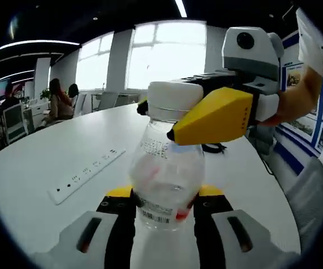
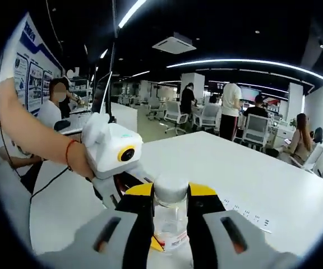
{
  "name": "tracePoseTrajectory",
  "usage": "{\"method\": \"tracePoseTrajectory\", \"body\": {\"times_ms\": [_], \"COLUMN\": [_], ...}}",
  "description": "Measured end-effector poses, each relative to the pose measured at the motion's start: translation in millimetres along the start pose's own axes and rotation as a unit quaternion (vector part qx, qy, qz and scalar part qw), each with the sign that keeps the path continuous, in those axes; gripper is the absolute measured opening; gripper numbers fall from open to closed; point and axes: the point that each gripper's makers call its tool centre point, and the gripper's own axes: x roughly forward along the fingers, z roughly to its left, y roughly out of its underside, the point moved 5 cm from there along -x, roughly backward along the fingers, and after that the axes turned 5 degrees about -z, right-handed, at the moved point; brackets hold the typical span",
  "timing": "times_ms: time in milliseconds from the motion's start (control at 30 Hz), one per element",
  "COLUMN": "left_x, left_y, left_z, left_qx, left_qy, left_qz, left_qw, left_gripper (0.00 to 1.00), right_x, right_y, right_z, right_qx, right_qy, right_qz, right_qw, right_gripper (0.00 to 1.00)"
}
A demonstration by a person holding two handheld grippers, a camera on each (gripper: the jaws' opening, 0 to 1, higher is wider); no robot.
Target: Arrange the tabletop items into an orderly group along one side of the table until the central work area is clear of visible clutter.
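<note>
Bottle label blurred; both tongs clamp it.

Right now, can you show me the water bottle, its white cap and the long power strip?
water bottle (image 1: 164,185): left gripper view, clear body.
white cap (image 1: 175,100): left gripper view, side of cap.
power strip (image 1: 86,175): left gripper view, top face.
</note>
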Motion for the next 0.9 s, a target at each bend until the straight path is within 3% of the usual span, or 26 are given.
{"method": "tracePoseTrajectory", "body": {"times_ms": [300,900], "left_x": [13.7,21.3], "left_y": [2.9,14.6], "left_z": [8.2,11.8], "left_qx": [0.012,0.009], "left_qy": [0.005,0.008], "left_qz": [0.008,0.02], "left_qw": [0.9999,0.9997], "left_gripper": [0.39,0.4], "right_x": [-0.5,-0.2], "right_y": [9.0,24.4], "right_z": [-9.6,-16.5], "right_qx": [-0.032,-0.025], "right_qy": [0.017,0.024], "right_qz": [0.001,0.015], "right_qw": [0.9994,0.9993], "right_gripper": [0.19,0.2]}}
